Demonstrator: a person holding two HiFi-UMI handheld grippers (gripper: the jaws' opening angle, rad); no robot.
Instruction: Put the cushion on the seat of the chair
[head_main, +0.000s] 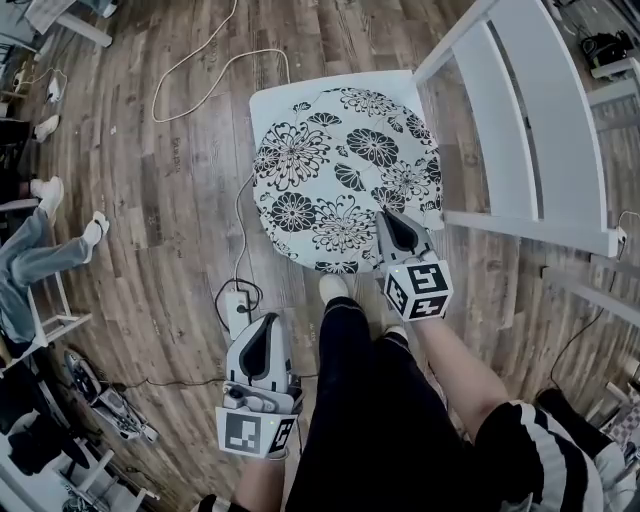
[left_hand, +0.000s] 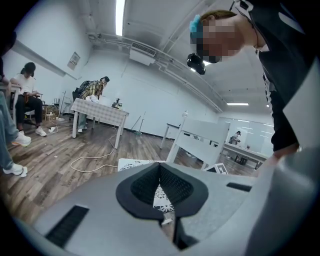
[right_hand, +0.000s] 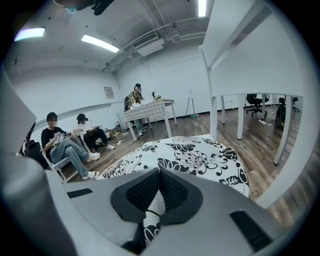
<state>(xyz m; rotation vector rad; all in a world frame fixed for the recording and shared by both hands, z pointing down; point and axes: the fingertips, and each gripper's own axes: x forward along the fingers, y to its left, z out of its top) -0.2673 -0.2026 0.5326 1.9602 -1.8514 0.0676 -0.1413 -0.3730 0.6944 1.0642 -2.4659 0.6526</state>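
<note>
At near-right edge of chair seat (head_main: 265, 100) | right tongs (head_main: 386, 216) pinched rim of cushion (head_main: 340, 170) | cushion lay flat on seat, extending ahead-left of them | left tongs (head_main: 265, 330) closed, empty, well back | right hand nearer; likely release next

floor (head_main: 150, 200): dark wood planks, seen from steeply above.
on the floor, middle: a white chair (head_main: 540, 130), its slatted back to the right.
on the floor, far side: a white cable (head_main: 215, 60) in loose loops.
on the floor, near side: a white power strip (head_main: 238, 312) beside the wearer's shoe (head_main: 333, 287).
chair seat (head_main: 272, 100): white and square, only its far corners showing.
on the seat: a round cushion (head_main: 345, 180), white with black flowers, lying flat and covering the seat's near edge.
</note>
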